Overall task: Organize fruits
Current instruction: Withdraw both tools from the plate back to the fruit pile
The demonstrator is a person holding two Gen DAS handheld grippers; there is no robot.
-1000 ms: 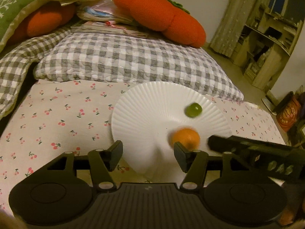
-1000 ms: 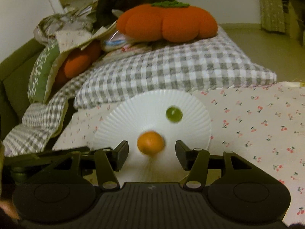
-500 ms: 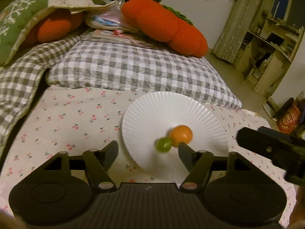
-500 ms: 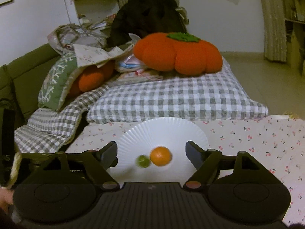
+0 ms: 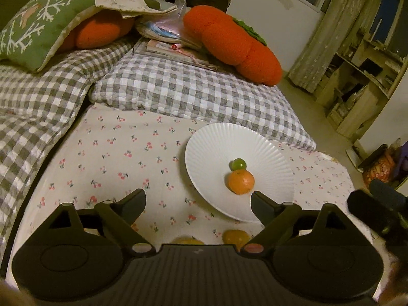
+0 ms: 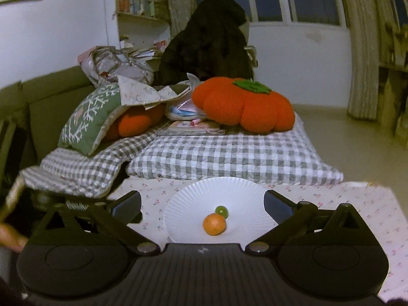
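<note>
Orange (image 6: 214,224) on plate (image 6: 244,191), beyond empty right gripper (image 6: 202,205)

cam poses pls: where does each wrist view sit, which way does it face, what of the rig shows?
Left wrist: above the cherry-print cloth, looking forward and down at the white plate; left gripper open, right gripper's edge at right.
Right wrist: lower, facing the orange cushion; right gripper open.
Shared: plate, orange, green fruit touching it.

Two orange fruits (image 5: 233,238) on the cherry-print cloth (image 5: 122,158) are partly hidden behind the left gripper body. The right gripper (image 5: 377,207) is blurred and cut off at the frame edge. Shelf contents (image 6: 139,3) are too small to identify.
</note>
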